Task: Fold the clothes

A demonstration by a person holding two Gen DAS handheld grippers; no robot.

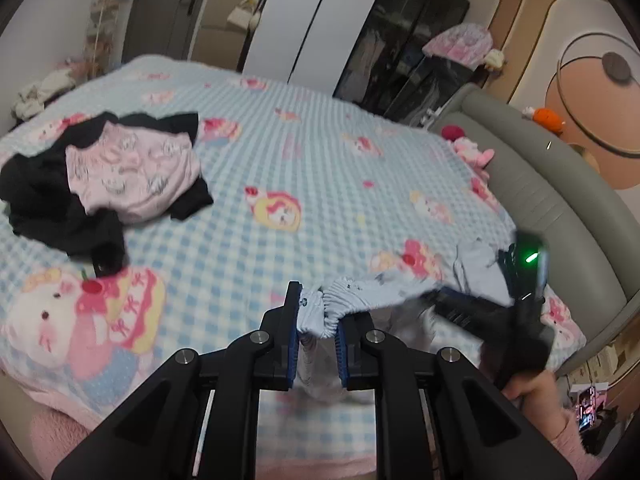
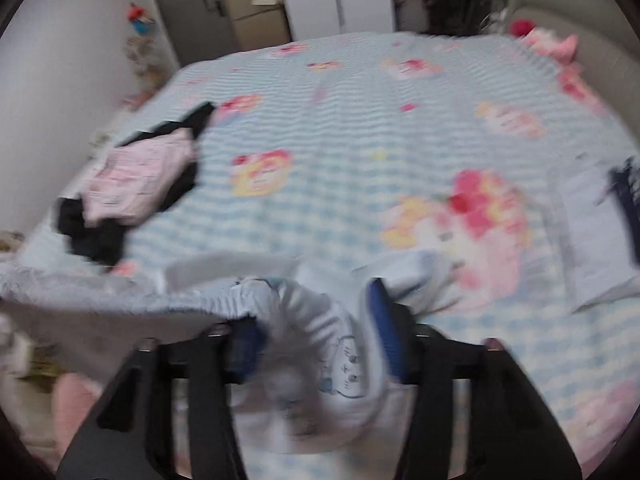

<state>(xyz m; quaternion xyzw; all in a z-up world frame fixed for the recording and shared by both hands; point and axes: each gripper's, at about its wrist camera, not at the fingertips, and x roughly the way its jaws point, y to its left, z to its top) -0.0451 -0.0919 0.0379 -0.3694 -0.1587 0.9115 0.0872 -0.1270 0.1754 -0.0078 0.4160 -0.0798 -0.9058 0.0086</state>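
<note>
The left gripper (image 1: 318, 330) is clamped on the gathered waistband of a pale blue printed cotton garment (image 1: 384, 294) hanging just over the near edge of the blue-checked cartoon bed cover (image 1: 320, 160). The right gripper (image 2: 316, 344) has the same cloth bunched between its jaws — grip too blurred to tell. Folding looks barely begun; a pink-and-black clothes pile (image 1: 100, 184) waits far left.

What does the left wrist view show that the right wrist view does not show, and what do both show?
Only the left wrist view: the left claw shut on the elastic waistband of the light blue garment, the right claw's body with a green light, and the hand holding it.

Only the right wrist view: the right claw with the garment's cat print between its blue pads; blur hides the grip.

Both: the blue checked bedspread and the pink-and-black clothes pile.
</note>
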